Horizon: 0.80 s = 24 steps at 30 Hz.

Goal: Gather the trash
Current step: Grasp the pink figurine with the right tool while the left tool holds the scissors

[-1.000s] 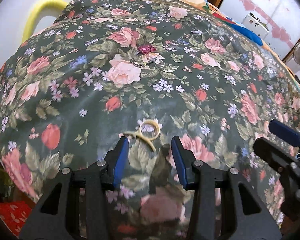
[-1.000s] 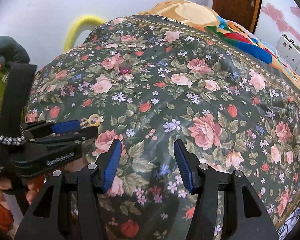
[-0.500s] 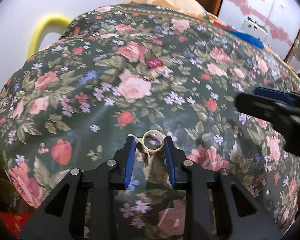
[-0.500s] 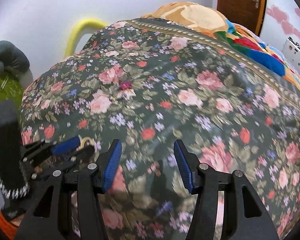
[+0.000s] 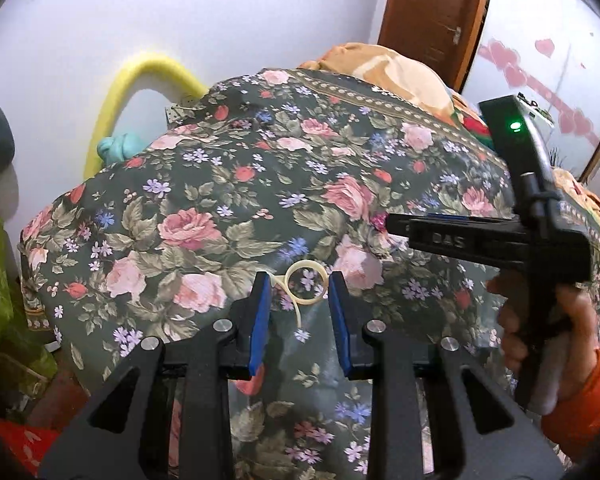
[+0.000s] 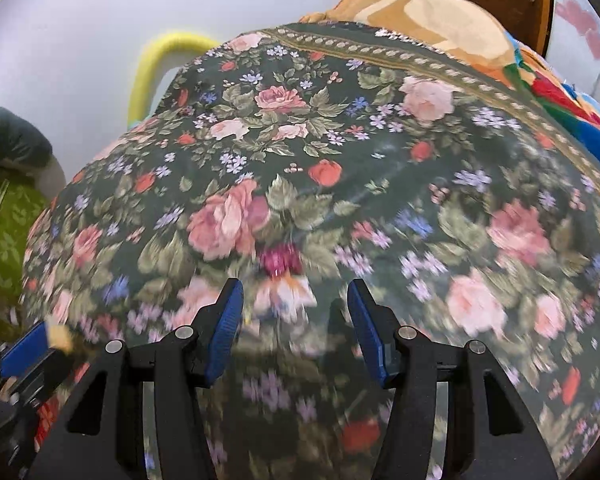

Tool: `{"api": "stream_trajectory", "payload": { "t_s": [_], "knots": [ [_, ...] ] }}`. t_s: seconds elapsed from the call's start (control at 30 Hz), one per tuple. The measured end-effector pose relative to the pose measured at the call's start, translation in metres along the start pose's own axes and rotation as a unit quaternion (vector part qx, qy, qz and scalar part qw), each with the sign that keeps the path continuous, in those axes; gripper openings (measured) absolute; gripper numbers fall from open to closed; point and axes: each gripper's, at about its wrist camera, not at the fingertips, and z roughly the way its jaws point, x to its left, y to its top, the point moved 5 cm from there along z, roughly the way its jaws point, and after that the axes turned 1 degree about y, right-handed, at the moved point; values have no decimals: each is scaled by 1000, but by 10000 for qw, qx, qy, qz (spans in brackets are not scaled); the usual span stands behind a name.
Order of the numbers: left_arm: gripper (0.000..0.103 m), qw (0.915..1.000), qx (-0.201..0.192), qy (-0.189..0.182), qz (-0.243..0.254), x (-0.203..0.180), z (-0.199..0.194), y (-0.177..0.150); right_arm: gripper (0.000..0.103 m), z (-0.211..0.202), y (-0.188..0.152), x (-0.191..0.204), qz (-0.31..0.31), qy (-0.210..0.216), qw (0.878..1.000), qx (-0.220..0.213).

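Observation:
A cream plastic ring with a tail (image 5: 305,289) sits between the blue pads of my left gripper (image 5: 299,284), which is shut on it and holds it above the floral bedspread (image 5: 228,200). My right gripper (image 6: 295,300) is open and empty, low over the bedspread (image 6: 340,140). Just ahead of it lies a small magenta and white scrap (image 6: 281,266), blurred by motion. The right gripper also shows in the left wrist view (image 5: 396,226), side on, over the magenta scrap (image 5: 379,221). The left gripper's blue pad and the cream ring show at the lower left of the right wrist view (image 6: 40,340).
A yellow foam arch (image 5: 140,92) stands against the white wall behind the bed. An orange blanket (image 6: 440,12) lies at the far end, with a wooden door (image 5: 432,20) behind it. Green patterned fabric (image 6: 4,232) is at the left.
My left gripper closed around the cream ring and lifted it off the bedspread. My right gripper moved forward and to the right, toward the magenta scrap.

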Motion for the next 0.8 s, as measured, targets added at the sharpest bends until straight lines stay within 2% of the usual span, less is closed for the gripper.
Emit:
{"api": "stream_trajectory", "payload": {
  "t_s": [0.13, 0.23, 0.27, 0.3, 0.37, 0.4, 0.47, 0.8],
  "knots": [
    [28, 10000, 16, -1, -48, 7, 2, -2, 50, 15, 5, 7, -132, -93, 9999, 21],
    [28, 9999, 71, -16, -79, 10, 3, -7, 35, 22, 5, 14, -380, -355, 9986, 5],
    [28, 9999, 86, -10, -76, 11, 3, -9, 25, 23, 5, 15, -458, -434, 9980, 8],
    [28, 9999, 96, -9, -70, 11, 3, -10, 20, 23, 5, 17, -515, -476, 9975, 14],
    [28, 9999, 117, 20, -63, 13, 2, -13, 19, 20, 4, 18, -495, -387, 9980, 61],
    [28, 9999, 135, 9, -82, 14, 1, -14, 8, 15, 2, 19, -471, -358, 9982, 66],
    [28, 9998, 148, 1, -137, 15, -3, -16, 3, 7, 0, 22, -489, -403, 9980, 59],
    [28, 9998, 59, 17, -201, 18, -45, -14, 3, -64, -13, 50, -628, -217, 9974, -263]
  ]
}}
